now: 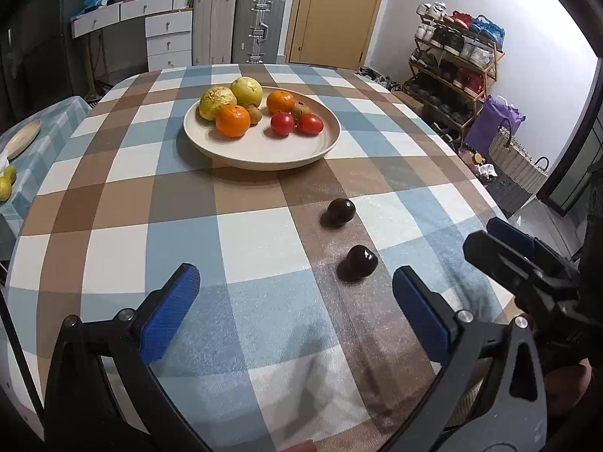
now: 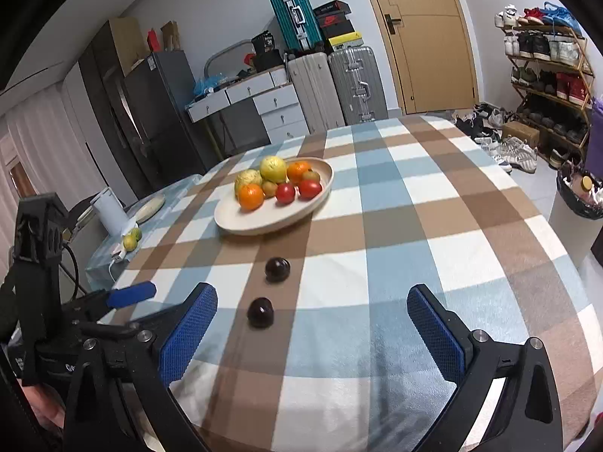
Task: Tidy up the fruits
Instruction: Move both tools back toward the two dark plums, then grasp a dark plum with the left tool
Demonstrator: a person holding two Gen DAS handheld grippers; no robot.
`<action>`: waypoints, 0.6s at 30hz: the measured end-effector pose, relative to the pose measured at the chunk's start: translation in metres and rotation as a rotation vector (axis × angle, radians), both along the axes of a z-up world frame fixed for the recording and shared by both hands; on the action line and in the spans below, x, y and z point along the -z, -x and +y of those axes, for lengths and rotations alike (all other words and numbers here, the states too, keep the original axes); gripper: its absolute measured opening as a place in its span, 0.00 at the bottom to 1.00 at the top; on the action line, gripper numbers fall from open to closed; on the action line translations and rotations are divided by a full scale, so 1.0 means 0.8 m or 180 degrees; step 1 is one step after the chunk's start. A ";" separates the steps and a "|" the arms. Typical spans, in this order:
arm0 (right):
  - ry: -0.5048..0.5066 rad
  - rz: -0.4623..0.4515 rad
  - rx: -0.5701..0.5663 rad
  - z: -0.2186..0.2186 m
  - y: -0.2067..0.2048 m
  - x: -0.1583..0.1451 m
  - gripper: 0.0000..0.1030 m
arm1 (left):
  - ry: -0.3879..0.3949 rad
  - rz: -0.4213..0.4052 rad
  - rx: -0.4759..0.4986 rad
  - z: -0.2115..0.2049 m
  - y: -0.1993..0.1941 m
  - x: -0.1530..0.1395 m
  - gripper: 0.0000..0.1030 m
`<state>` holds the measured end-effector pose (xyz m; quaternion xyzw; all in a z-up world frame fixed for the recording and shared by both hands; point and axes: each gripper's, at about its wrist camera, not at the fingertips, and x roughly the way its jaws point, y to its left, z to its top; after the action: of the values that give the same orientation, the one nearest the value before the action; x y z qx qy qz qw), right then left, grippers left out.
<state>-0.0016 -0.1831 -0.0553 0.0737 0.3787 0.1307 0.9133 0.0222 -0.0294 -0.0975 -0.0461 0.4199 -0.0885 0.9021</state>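
Note:
A cream plate on the checked tablecloth holds two yellow-green guavas, two oranges, two red tomatoes and small brown fruits. Two dark plums lie on the cloth in front of it: the far plum and the near plum. My left gripper is open and empty, with the near plum just ahead of its right finger. My right gripper is open and empty, with the near plum just ahead of its left finger.
The right gripper's body shows at the right edge of the left wrist view. A side table at the left carries a wooden plate, yellow-green fruits and a white jug. Suitcases, drawers, a door and a shoe rack stand behind.

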 end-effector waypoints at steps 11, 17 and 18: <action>-0.0166 0.0030 0.0103 -0.034 -0.005 0.011 1.00 | 0.0026 0.0072 0.0300 -0.035 -0.031 0.020 0.99; -0.0166 0.0007 0.0035 -0.037 -0.011 0.013 1.00 | -0.0043 0.0187 0.0441 -0.057 -0.047 0.036 0.78; -0.0179 0.0014 0.0028 -0.038 -0.013 0.015 1.00 | -0.0039 0.0203 0.0453 -0.059 -0.048 0.038 0.71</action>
<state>0.0086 -0.2136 -0.0674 0.1013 0.3765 0.1372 0.9106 0.0605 -0.0765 -0.1277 -0.0134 0.4511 -0.1484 0.8800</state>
